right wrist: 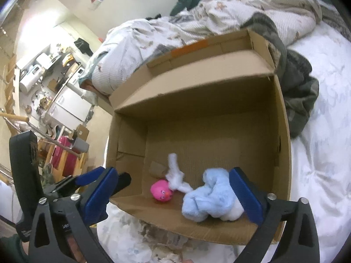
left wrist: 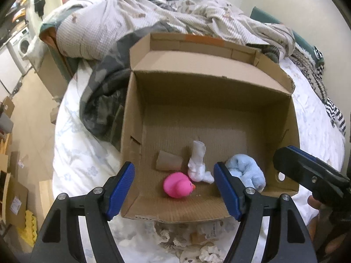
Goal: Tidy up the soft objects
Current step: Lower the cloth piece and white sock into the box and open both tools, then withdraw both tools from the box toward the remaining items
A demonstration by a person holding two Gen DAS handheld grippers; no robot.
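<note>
I am holding both the left gripper (left wrist: pixel 174 194) and the right gripper (right wrist: pixel 175 194) wide apart and empty over the near edge of the cardboard box (left wrist: pixel 283 118), and I am judging the blue cloth (right wrist: pixel 210 199) in its near right corner as light and floppy, so best pinched at its thick bunched middle.

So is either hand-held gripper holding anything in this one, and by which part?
Nothing is held. The left hand-held gripper and the right hand-held gripper both hang open over the cardboard box; the blue cloth lies loose inside.
</note>
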